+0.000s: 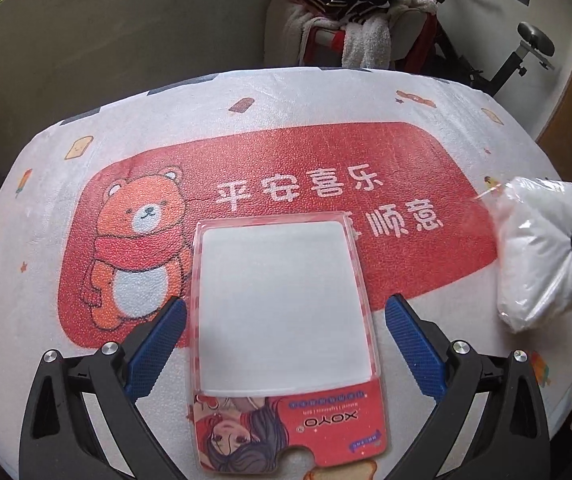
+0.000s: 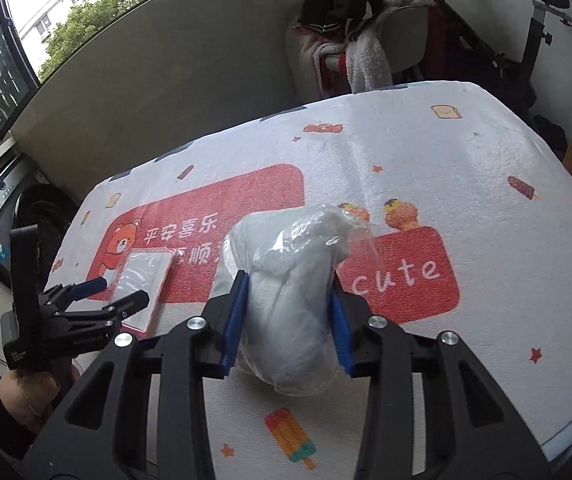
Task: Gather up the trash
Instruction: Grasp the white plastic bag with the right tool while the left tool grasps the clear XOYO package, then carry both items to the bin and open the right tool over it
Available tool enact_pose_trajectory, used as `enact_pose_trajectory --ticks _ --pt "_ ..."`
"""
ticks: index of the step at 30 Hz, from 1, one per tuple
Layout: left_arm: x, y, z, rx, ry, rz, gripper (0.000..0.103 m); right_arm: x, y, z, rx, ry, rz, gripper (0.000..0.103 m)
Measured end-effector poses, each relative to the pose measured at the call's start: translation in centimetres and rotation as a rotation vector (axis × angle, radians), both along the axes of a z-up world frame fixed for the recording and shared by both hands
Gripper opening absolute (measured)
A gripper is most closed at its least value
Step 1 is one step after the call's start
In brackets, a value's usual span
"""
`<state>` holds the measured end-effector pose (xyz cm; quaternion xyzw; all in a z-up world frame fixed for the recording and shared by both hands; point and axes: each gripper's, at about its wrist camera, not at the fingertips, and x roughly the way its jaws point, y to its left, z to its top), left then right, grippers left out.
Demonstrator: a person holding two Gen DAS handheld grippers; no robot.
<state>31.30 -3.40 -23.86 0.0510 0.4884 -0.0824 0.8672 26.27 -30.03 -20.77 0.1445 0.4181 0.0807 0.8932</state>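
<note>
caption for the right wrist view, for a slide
Right gripper clamps a clear bag of white material on the printed tablecloth; left gripper hovers open at a blister pack.

Two pieces of trash are lying on the desk (image 1: 438, 320): one blister pack (image 1: 281, 320) and one clear bag (image 2: 290, 304) of white stuffing. Two grippers are showing, left (image 1: 286, 332) and right (image 2: 290, 320).
</note>
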Motion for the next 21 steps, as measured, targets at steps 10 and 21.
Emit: enact_pose_trajectory --ticks 10,21 --pt "0.9 0.3 -0.9 0.031 0.066 0.034 0.095 -1.6 -0.7 -0.1 -0.014 -0.003 0.001 0.04" --pt "-5.3 1.8 2.2 -0.027 0.002 0.023 0.094 -3.9 0.8 0.4 -0.031 -0.003 0.028 0.04"
